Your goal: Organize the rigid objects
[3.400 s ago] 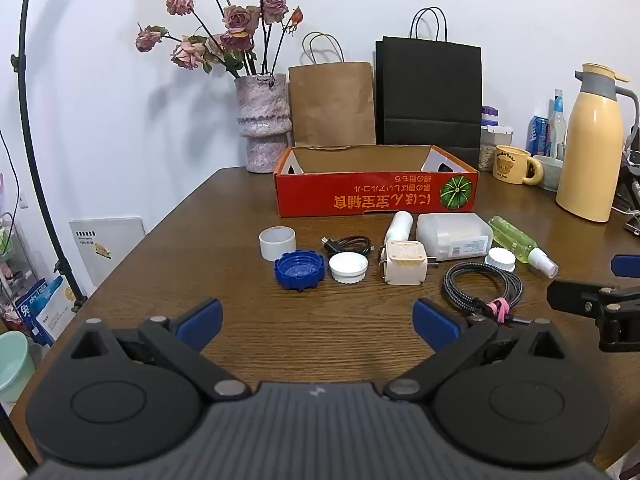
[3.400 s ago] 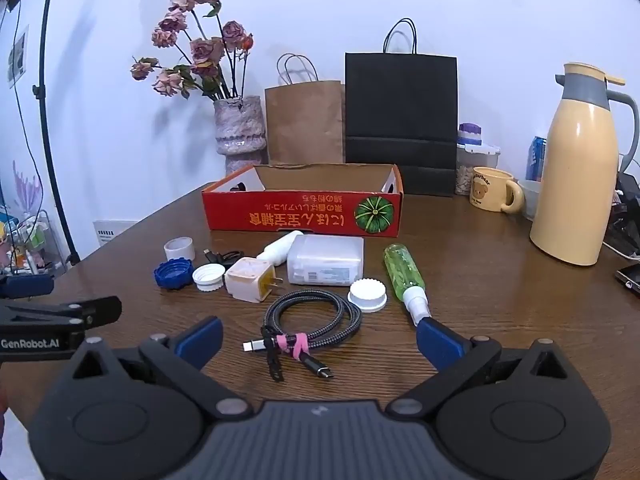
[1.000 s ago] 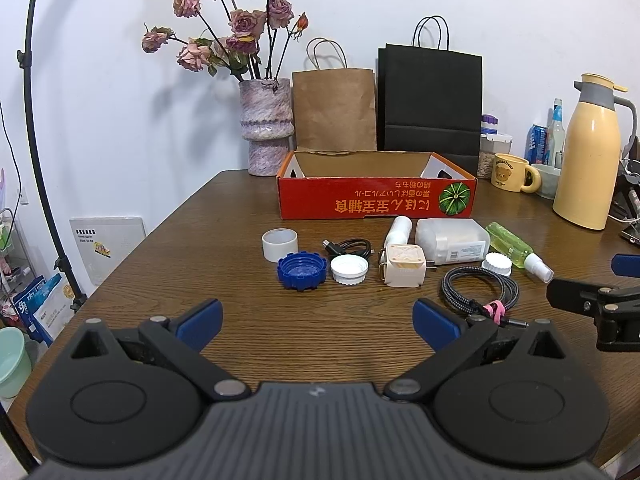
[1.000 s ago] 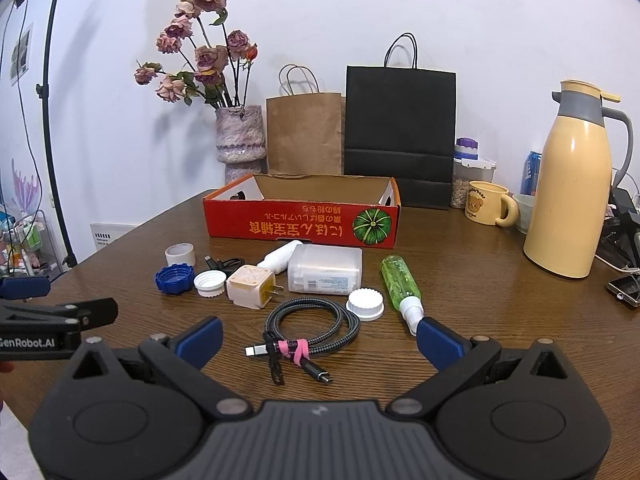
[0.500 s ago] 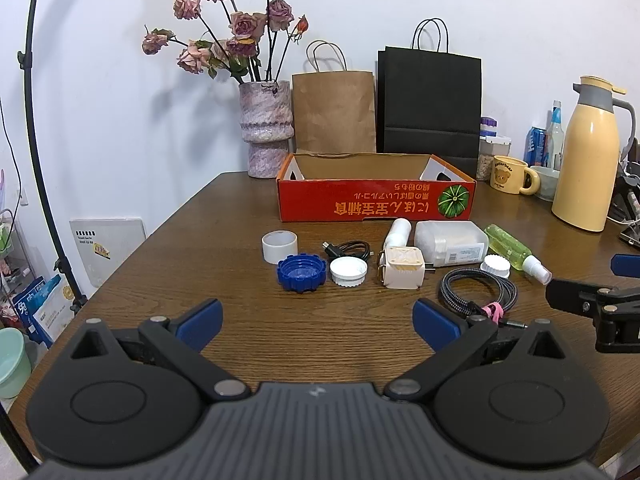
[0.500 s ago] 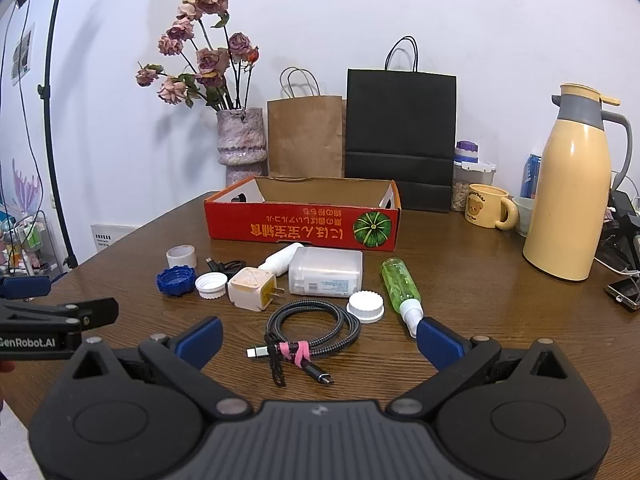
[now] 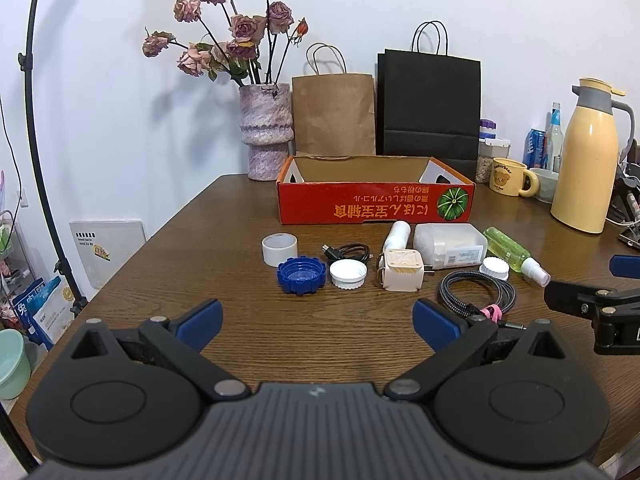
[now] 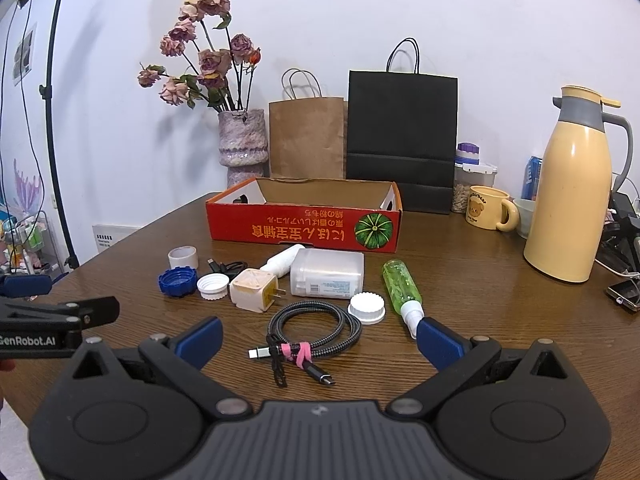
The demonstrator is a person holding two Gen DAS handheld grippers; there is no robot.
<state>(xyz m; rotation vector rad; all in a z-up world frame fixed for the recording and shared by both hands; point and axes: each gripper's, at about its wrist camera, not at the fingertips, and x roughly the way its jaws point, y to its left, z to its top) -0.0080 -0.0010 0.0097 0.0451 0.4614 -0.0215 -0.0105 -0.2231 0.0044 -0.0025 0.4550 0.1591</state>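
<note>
Left gripper and right gripper: jaws spread wide, holding nothing, touching nothing, both hovering short of the clutter. The rigid items lie loose on the table in front of the red box, which appears empty: blue cap, white cap, charger plug, spray bottle. Risk, in my judgement: low caps may skid from a shallow pinch; the braided cable beside them could snag.
</note>
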